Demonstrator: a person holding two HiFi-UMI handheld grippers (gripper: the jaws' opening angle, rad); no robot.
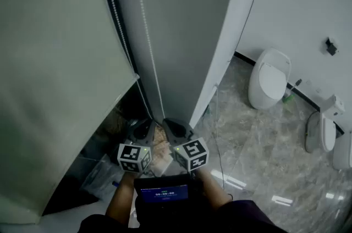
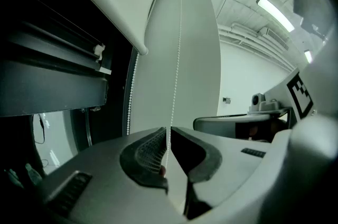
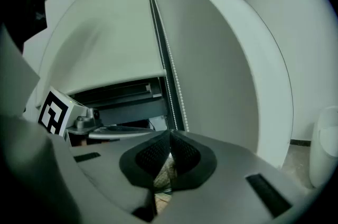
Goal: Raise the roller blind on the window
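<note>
Left gripper (image 2: 168, 136) is pinched on the bead chain (image 2: 177, 59) that hangs beside the roller blind (image 1: 55, 61), whose hem sits partway up the dark window (image 1: 126, 111). Right gripper (image 3: 170, 136) is closed tip to tip close by; we cannot tell whether it nips the chain. We judge that steady pulls straight down on one strand, hand over hand, would serve best. Marble floor (image 1: 258, 149) spreads to the right, toward a white toilet (image 1: 268, 79).

- Right tool (image 3: 170, 136) sits at bottom centre, its jaws pressed together tip to tip.
- Roller blind (image 3: 105, 33) fills the upper left, with a dark window opening (image 3: 127, 104) below its lower edge.
- Bead chain (image 3: 168, 67) runs down the centre and ends behind the jaw tips.
</note>
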